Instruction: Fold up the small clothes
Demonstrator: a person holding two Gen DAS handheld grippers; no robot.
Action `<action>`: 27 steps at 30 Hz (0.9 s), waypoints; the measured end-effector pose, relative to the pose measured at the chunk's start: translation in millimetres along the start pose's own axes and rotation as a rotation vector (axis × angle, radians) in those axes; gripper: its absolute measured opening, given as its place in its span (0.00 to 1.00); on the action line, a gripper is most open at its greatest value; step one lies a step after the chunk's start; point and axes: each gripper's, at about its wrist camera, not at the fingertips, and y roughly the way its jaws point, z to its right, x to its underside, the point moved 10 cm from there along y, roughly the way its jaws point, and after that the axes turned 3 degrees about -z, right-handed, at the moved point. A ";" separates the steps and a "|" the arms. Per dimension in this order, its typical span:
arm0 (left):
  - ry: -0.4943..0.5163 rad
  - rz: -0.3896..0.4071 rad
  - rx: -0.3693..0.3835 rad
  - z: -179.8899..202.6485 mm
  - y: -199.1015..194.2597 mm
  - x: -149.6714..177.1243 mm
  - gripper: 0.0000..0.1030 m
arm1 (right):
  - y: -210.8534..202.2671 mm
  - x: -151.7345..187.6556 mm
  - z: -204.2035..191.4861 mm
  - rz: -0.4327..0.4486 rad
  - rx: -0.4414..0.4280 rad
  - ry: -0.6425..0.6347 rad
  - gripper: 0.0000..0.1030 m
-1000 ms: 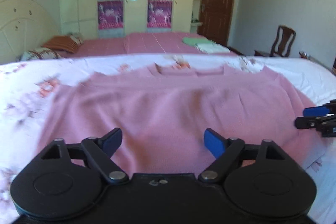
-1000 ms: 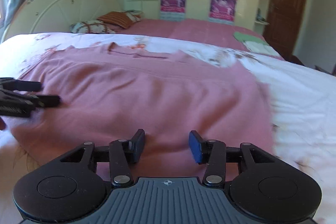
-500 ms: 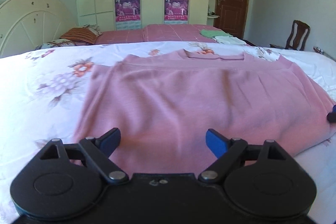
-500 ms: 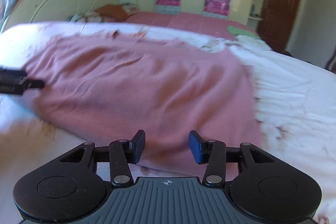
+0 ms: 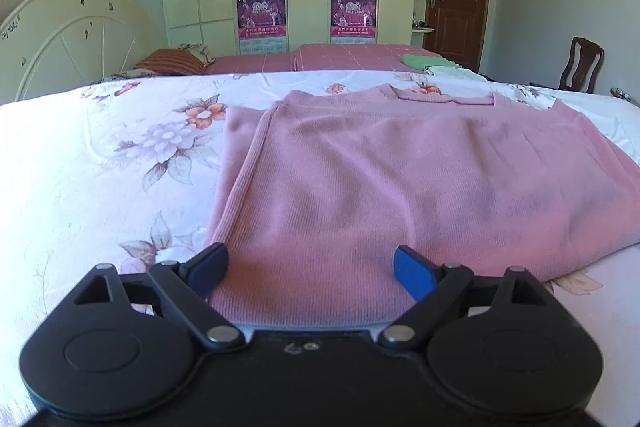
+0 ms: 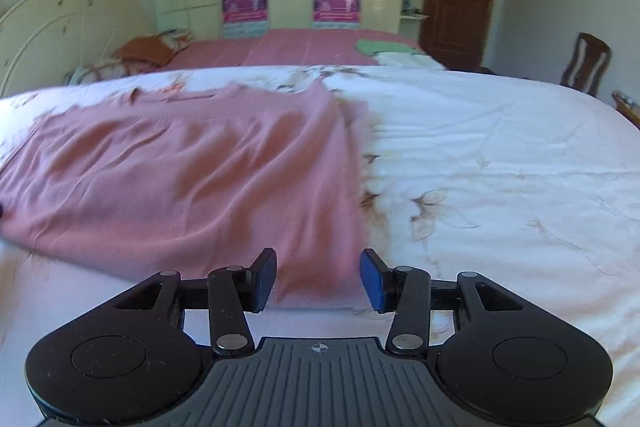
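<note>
Currently your pink ribbed knit sweater (image 5: 400, 179) lies flat on the floral white bedsheet (image 5: 100, 167), hem nearest both grippers. Left gripper (image 5: 310, 267) fingers wide, right gripper (image 6: 318, 277) narrower, each straddling a hem corner, empty.

We see a pink knit sweater (image 5: 400, 187) lying flat on the floral bedspread (image 5: 100, 167), neckline toward the far edge and hem at the near edge. Its left sleeve is folded in over the body, leaving a ribbed seam along that side.
</note>
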 end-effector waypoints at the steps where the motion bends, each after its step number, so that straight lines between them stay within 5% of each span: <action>1: 0.003 -0.013 -0.002 -0.3 3.0 2.2 0.87 | 4.3 0.0 4.6 -0.013 -0.005 0.025 0.44; 5: 0.007 -0.030 -0.010 -0.5 7.4 3.4 0.88 | 19.7 4.9 9.4 -0.066 -0.082 0.115 0.43; 6: 0.008 -0.034 -0.013 -1.1 7.2 3.1 0.88 | 18.2 5.3 9.6 -0.061 -0.077 0.100 0.32; 7: 0.016 -0.042 -0.023 -2.2 8.4 4.3 0.89 | 15.6 6.5 10.9 -0.061 -0.050 0.074 0.07; 11: -0.101 -0.087 -0.027 -23.2 13.1 9.4 0.98 | 14.5 14.1 13.8 -0.065 -0.004 -0.026 0.07; 14: -0.094 -0.042 -0.068 -23.8 -5.6 -1.2 0.81 | 4.6 7.9 7.7 -0.056 0.055 -0.070 0.07; 16: -0.067 0.028 -0.043 -4.4 -20.9 -14.5 0.83 | -14.5 -4.6 -2.6 0.024 0.067 -0.079 0.16; 18: 0.001 0.071 -0.009 29.2 -26.2 -25.2 0.89 | -23.3 -14.6 -30.3 0.071 -0.010 -0.115 0.25; 23: 0.085 0.013 0.025 82.8 -1.1 -17.6 0.98 | 4.5 -8.8 -104.8 0.031 -0.125 -0.218 0.25; 24: 0.097 -0.035 0.004 82.3 9.5 -9.4 0.98 | 13.4 -2.6 -110.6 0.003 -0.126 -0.237 0.33; 25: 0.091 -0.081 0.003 79.8 18.1 -0.1 0.99 | 23.4 4.8 -111.8 -0.033 -0.104 -0.253 0.53; 27: 0.017 -0.066 0.024 70.6 12.1 -2.5 0.93 | 30.9 8.7 -104.9 -0.024 -0.076 -0.226 0.63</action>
